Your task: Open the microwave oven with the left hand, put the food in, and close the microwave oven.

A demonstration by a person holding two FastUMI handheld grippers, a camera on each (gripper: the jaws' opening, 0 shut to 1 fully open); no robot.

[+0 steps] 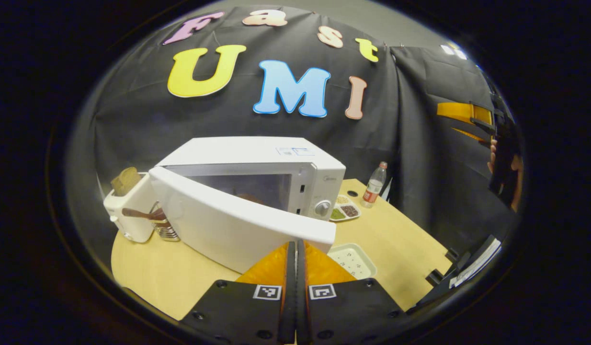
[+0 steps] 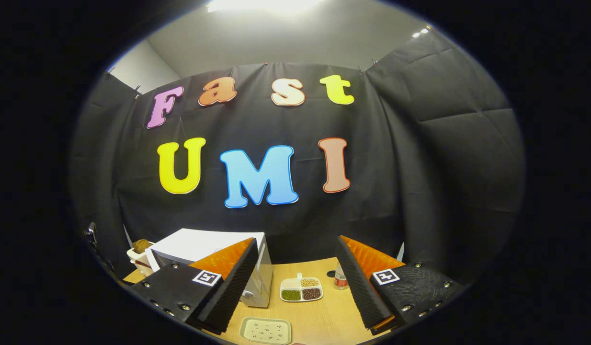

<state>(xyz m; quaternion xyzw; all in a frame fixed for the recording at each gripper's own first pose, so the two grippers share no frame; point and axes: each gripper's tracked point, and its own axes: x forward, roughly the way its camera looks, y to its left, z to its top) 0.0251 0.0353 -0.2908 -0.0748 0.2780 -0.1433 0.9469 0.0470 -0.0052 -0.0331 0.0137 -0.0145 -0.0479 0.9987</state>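
door: the microwave (image 1: 257,191) sits on the wooden table (image 1: 396,239), and its door (image 1: 238,225) is swung partly out from the front, hinged on the side by the toaster (image 1: 128,211). so opening looks begun or already done.
left gripper: the left gripper (image 1: 295,254) has its fingers pressed together with nothing between them, its tips just at the free edge of the door; i cannot tell whether they touch it.
right gripper: the right gripper (image 2: 298,278) is spread wide and carries nothing, held above the table and well back from the oven.
food: a divided plate (image 2: 301,289) with green, brown and pale portions rests on the table just beside the microwave's control side, and a pale tray (image 2: 266,330) lies nearer the grippers. neither is lifted.
inside the oven: something brownish shows through the door glass, too unclear to name.
left to do: by my reading, the food has not gone in and the door is not shut; loading and closing remain.
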